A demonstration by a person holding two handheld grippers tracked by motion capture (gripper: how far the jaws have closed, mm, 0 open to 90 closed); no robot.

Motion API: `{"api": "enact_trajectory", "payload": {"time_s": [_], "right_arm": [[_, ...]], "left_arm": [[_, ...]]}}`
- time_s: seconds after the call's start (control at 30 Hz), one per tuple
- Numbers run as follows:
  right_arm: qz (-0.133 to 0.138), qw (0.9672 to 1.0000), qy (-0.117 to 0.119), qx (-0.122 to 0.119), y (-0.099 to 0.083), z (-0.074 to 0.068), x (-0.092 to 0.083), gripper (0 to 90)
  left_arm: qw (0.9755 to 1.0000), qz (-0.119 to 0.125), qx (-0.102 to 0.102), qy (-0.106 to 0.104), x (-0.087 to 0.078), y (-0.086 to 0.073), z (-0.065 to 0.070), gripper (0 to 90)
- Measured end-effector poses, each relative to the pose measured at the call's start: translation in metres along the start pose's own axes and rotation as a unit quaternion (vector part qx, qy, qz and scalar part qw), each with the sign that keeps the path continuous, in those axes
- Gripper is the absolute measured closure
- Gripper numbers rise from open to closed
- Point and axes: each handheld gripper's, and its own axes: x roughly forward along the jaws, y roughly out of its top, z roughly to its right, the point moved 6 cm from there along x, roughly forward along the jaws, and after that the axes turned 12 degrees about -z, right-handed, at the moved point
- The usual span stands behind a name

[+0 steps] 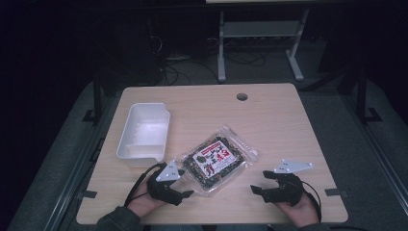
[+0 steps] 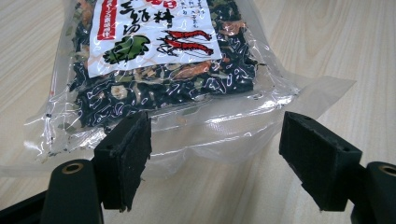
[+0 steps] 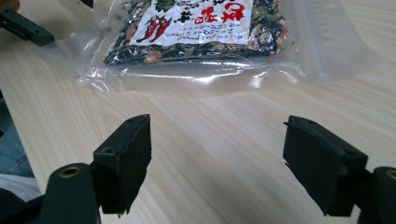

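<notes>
clear packet between two spread grippers

the packet [image 1: 217, 159] of dark dried food, in clear plastic with a white and red label, lies flat on the wooden surface [image 1: 269, 125], turned at a slant, near the front edge and a little left of the middle. the left gripper [image 1: 185, 186] sits just at the packet's near left corner; in the left gripper view its jaws stand wide apart and released, the packet's sealed clear edge [image 2: 205, 135] reaching down between them, the left pad close against the plastic, though i cannot tell whether it touches. the right gripper [image 1: 260, 182] rests to the right of the packet, apart from it, pointing toward it; in the right gripper view its jaws are likewise spread and grasp nothing, with bare wood between them and the packet [image 3: 201, 42] lying further ahead. a white tub [image 1: 143, 132] stands on the surface behind the left gripper, just left of the packet and clear of it. a round hole [image 1: 242, 96] sits near the surface's far edge
</notes>
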Motion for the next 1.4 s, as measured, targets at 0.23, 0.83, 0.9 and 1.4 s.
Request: {"api": "enact_trajectory", "payload": {"time_s": [0.23, 0.83, 0.9, 1.4], "right_arm": [[0.006, 0.9999, -0.003, 0.011, 0.012, 0.009, 0.003, 21.1], [0.027, 0.9978, -0.017, 0.058, 0.048, 0.05, -0.003, 20.4], [0.026, 0.9977, -0.017, 0.061, 0.053, 0.054, 0.001, 21.1], [-0.018, 0.9927, -0.015, 0.118, 0.065, 0.082, 0.033, 30.2]], "left_arm": [[1.0, 0.002, 0.0, -0.001, 0.001, 0.002, 0.0, 25.0], [0.9997, 0.01, -0.021, 0.011, 0.005, 0.015, -0.013, 31.9], [0.9996, 0.005, -0.027, 0.012, 0.006, 0.016, -0.015, 33.7], [0.999, -0.012, -0.043, 0.006, 0.019, 0.021, -0.018, 57.0]]}}
